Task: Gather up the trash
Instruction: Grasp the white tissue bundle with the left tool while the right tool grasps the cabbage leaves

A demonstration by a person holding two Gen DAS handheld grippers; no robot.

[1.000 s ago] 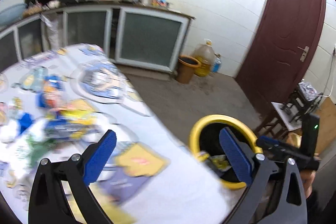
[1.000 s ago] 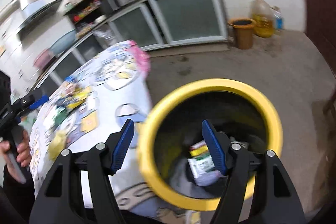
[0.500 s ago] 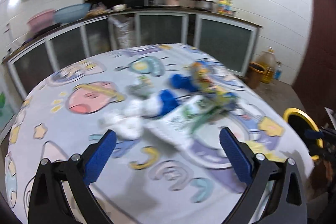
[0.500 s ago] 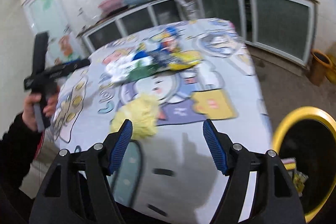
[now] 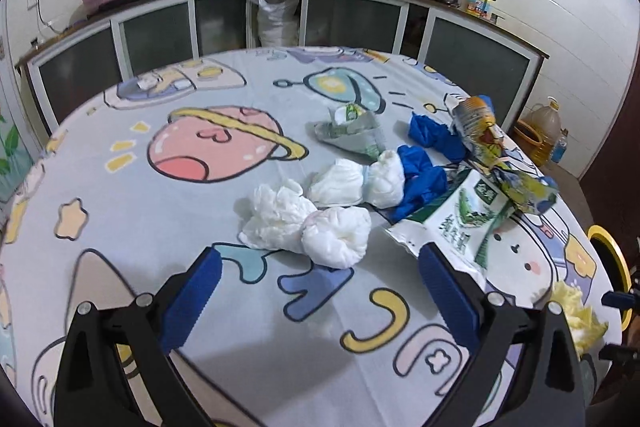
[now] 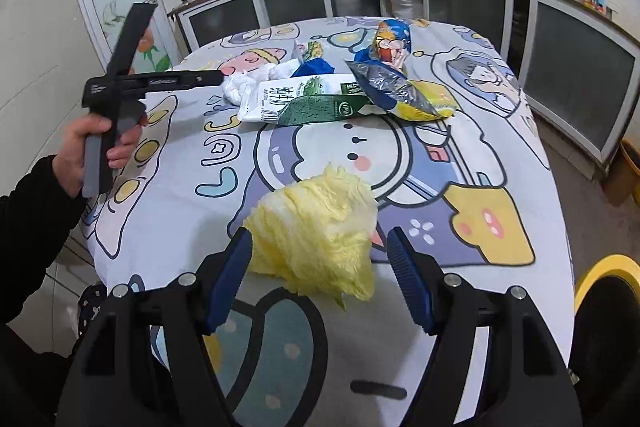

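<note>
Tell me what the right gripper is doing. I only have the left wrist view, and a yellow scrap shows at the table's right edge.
Observer: That scrap is a clump of yellow cabbage leaves. The right gripper is open, with its fingers on either side of the clump's near end.
Operator: Squeezed yet?
Observer: No, a gap shows beside the right finger.
Operator: Who carries my gripper?
Observer: A hand in a black sleeve holds the left gripper by its handle, beside the table.
</note>
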